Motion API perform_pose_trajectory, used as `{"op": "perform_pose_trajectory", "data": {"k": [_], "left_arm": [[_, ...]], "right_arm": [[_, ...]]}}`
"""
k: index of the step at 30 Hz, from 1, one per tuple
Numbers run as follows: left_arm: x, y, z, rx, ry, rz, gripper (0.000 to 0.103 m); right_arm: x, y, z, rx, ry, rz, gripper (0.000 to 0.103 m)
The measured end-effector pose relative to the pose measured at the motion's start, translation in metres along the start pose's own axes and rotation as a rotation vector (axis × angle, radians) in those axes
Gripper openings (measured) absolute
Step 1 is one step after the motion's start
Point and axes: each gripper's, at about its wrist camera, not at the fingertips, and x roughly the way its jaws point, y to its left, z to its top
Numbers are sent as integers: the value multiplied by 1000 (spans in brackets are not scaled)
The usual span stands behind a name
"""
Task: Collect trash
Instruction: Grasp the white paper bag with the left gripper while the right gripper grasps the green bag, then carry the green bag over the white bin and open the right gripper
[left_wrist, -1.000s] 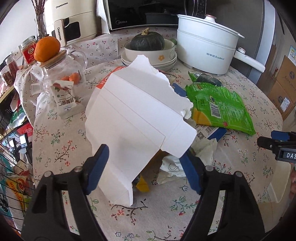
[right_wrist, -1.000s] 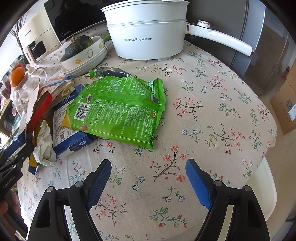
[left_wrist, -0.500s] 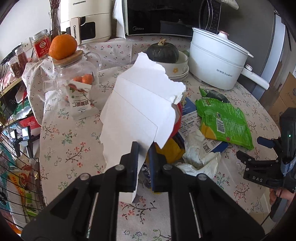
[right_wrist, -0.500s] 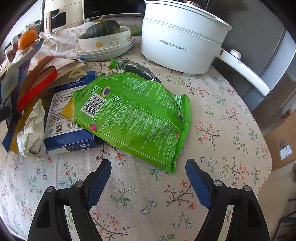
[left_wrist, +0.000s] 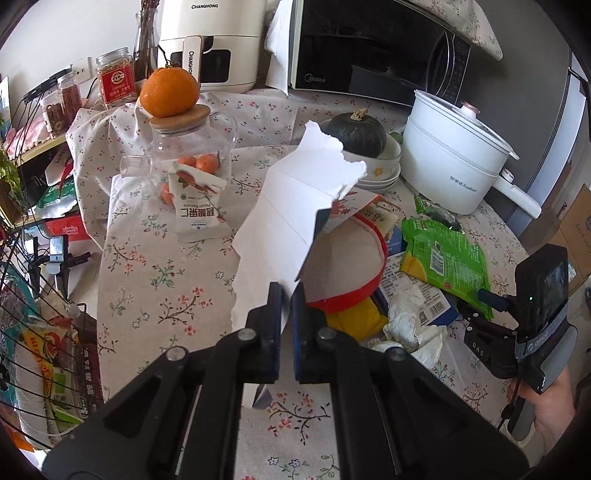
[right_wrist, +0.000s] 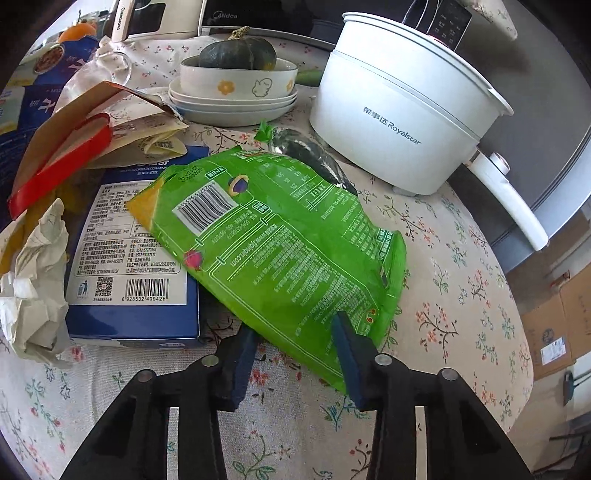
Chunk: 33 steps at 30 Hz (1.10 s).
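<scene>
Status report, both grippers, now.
Left gripper shut on torn paper. Right gripper closing round green bag, not yet pinched. Nothing blocking.

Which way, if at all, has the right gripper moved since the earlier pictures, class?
Yes. The right gripper has advanced toward the green snack bag, away from the bare tablecloth; its jaws, just closing, now straddle the bag's near corner.

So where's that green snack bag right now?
Right wrist view: the green snack bag lies mid-table, overlapping the blue box, in front of the white Royalstar pot.
</scene>
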Motion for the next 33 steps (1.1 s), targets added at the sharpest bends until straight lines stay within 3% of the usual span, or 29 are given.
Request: {"op": "perform_pose_trajectory", "data": {"k": [1, 3, 9, 18, 33], "left_arm": [[-1, 1, 0, -4, -3, 1, 5], [-3, 3, 1, -11, -11, -1, 4], [-13, 6, 3, -36, -40, -9, 2], [-35, -2, 6, -41, -107, -36, 2], [-71, -23, 6, -43, -245, -55, 1]], "right_arm": [[-1, -2, 0, 7, -3, 0, 32], [-5, -10, 2, 32, -15, 11, 16], [-31, -39, 7, 167, -54, 87, 4], [-66, -65, 0, 255, -77, 162, 2], [-112, -108, -27, 312, -116, 137, 2]]}}
